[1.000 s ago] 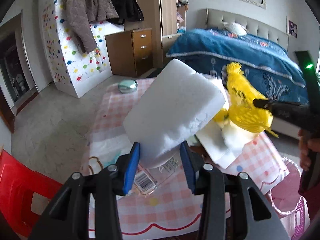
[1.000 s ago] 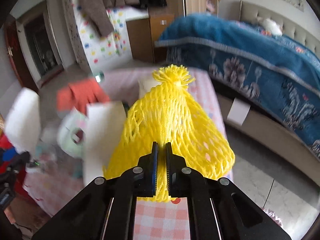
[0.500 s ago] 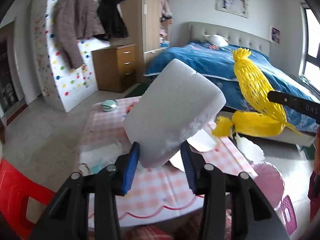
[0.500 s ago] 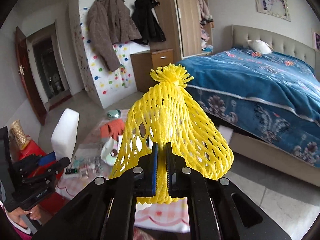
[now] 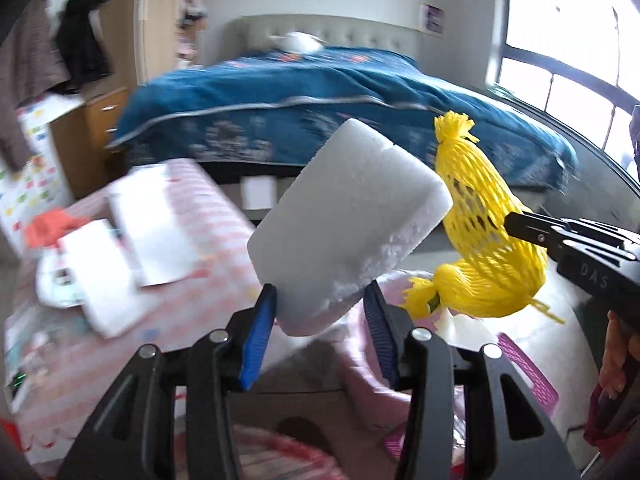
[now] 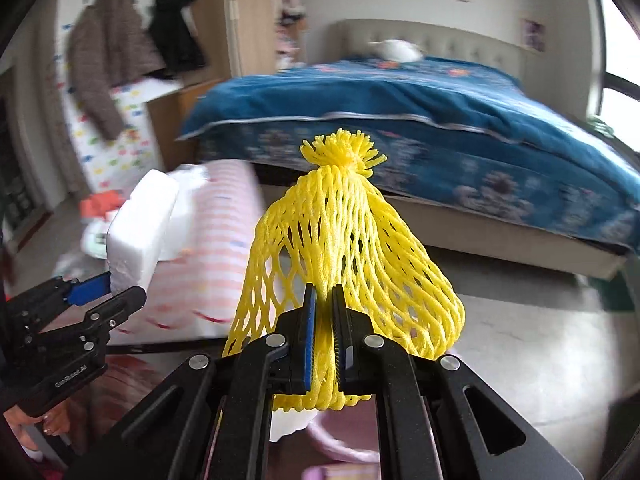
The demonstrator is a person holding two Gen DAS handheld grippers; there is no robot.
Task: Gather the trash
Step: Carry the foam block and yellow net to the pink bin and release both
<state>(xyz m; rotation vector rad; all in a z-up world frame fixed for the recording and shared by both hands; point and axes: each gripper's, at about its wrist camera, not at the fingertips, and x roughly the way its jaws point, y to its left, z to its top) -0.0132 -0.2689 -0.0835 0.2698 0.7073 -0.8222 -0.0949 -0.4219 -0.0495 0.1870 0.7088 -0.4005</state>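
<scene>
My left gripper is shut on a white foam block and holds it in the air, past the table's right edge. My right gripper is shut on a yellow foam fruit net. The net hangs just right of the block in the left wrist view, above a pink bin lined with a pink bag. The block and the left gripper also show at the left of the right wrist view.
A table with a pink checked cloth lies to the left, with white foam pieces and an orange rag on it. A bed with a blue cover stands behind. A red stool edge is at the bottom left.
Both grippers have swung right, away from the table and toward the pink bin, each still holding its item. The table now lies at the left of both views.
</scene>
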